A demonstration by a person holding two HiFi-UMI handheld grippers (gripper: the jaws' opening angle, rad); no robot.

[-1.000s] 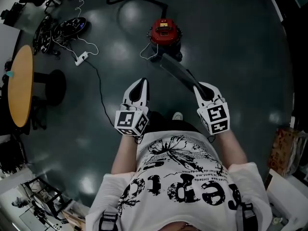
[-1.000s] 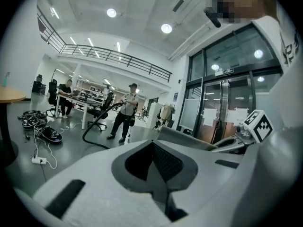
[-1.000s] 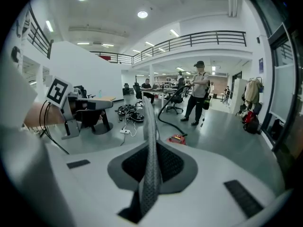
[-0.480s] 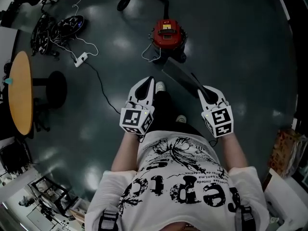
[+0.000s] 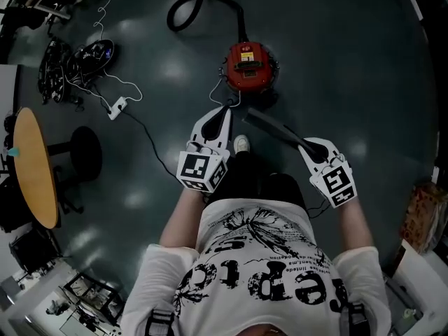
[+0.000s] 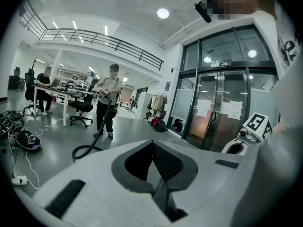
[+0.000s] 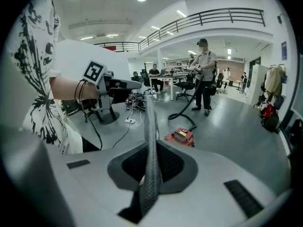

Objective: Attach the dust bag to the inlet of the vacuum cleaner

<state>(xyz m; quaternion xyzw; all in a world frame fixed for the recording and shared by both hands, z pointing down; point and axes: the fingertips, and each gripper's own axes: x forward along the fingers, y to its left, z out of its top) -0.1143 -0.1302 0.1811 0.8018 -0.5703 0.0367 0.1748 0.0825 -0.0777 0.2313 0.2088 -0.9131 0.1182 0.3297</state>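
Observation:
The red vacuum cleaner (image 5: 248,65) stands on the dark floor ahead of me, its black hose (image 5: 199,9) curling away behind it. My right gripper (image 5: 306,144) is shut on one end of the flat grey dust bag (image 5: 274,127), whose far end reaches to just short of the vacuum. In the right gripper view the dust bag (image 7: 150,145) rises edge-on from the shut jaws, with the vacuum cleaner (image 7: 180,136) beyond. My left gripper (image 5: 225,110) is shut and empty, its tip close to the vacuum's near side. The left gripper (image 6: 154,148) shows nothing between its jaws.
A round wooden table (image 5: 31,163) and a black stool (image 5: 84,145) stand at the left. A white power strip (image 5: 117,107) and a tangle of cables (image 5: 73,54) lie beyond, with a black cord across the floor. A person (image 7: 203,74) holds the hose's far end. My shoe (image 5: 241,144) is between the grippers.
I have stepped closer to the vacuum. Both grippers moved toward it, the left tip now beside it. The right gripper still holds the dust bag, whose far end now nears the vacuum.

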